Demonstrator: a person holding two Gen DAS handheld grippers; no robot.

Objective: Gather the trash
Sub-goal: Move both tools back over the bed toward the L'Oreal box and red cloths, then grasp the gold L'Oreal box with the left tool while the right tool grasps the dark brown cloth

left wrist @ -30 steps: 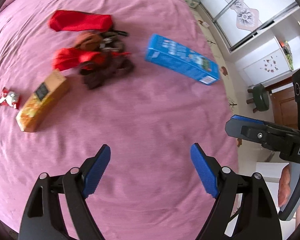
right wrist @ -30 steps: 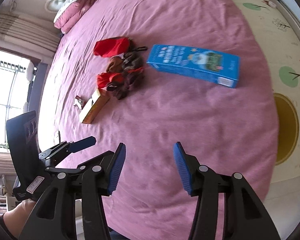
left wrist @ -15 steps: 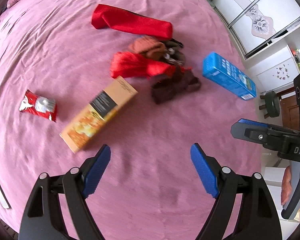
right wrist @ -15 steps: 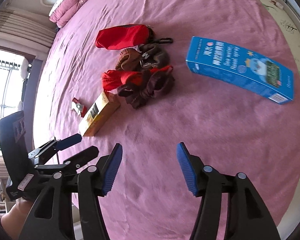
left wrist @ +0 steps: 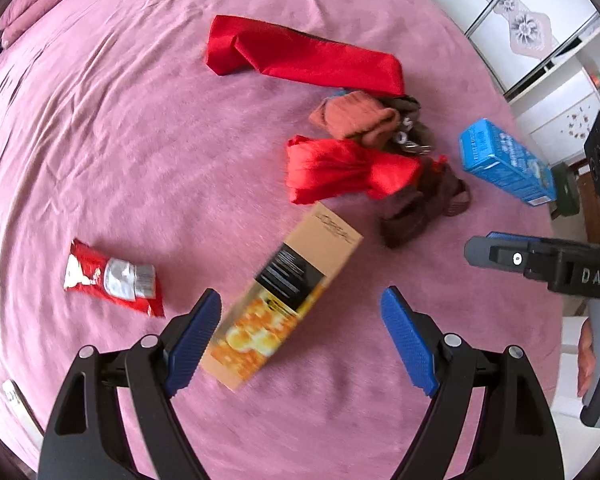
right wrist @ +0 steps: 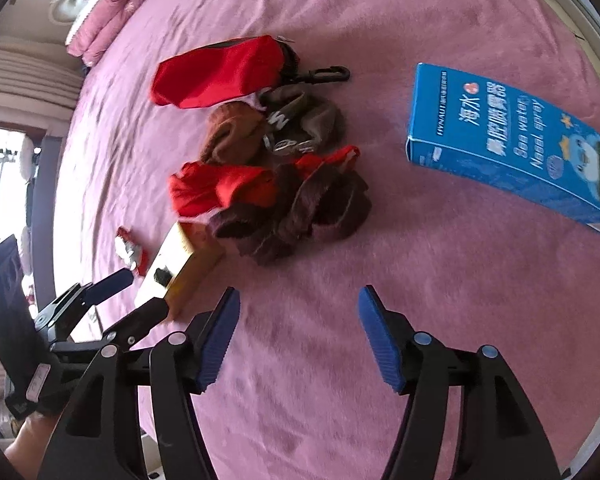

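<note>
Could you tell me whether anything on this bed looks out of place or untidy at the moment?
Yes. Packaging lies loose on the pink bedspread: a torn red snack wrapper, a tan and orange carton lying askew, and a blue nasal spray box. Crumpled socks and red cloth are heaped between them.

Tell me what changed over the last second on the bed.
Both claws closed in on the clutter. The left claw, open and empty, now has the near end of the tan and orange carton between its fingers, not gripped. The right claw is opening, nothing between its fingers. The blue nasal spray box, red wrapper and clothes stayed put.
</note>
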